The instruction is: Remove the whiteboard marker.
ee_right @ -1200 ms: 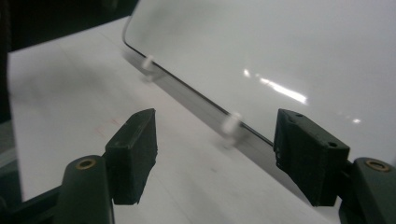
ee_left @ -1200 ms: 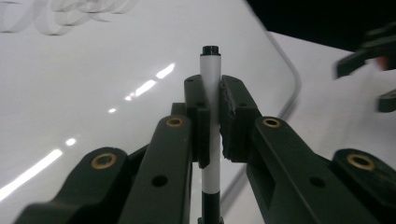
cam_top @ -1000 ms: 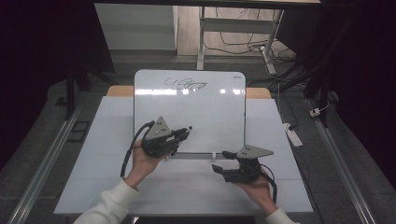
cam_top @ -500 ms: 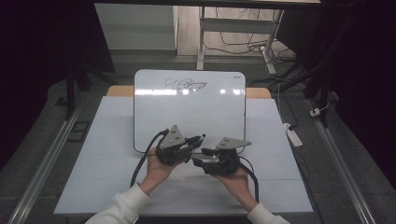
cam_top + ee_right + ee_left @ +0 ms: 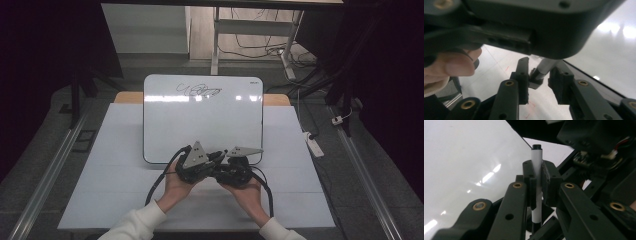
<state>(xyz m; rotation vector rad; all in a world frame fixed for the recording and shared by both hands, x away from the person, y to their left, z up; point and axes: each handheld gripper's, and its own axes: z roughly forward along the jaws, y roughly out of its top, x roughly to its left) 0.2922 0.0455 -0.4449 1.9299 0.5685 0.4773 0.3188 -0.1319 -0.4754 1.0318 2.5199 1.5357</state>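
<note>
So my left claw (image 5: 537, 186) is clamped tight on a white marker (image 5: 536, 160), black tip poking up past the jaws. Right claw (image 5: 538, 78) is spread open, with the marker's dark end sitting between its jaws. Both claws are touching, right at the near edge of the whiteboard (image 5: 202, 112).

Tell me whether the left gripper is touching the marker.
Touching: the left gripper view shows the left gripper closed on the white marker, no gap.
</note>
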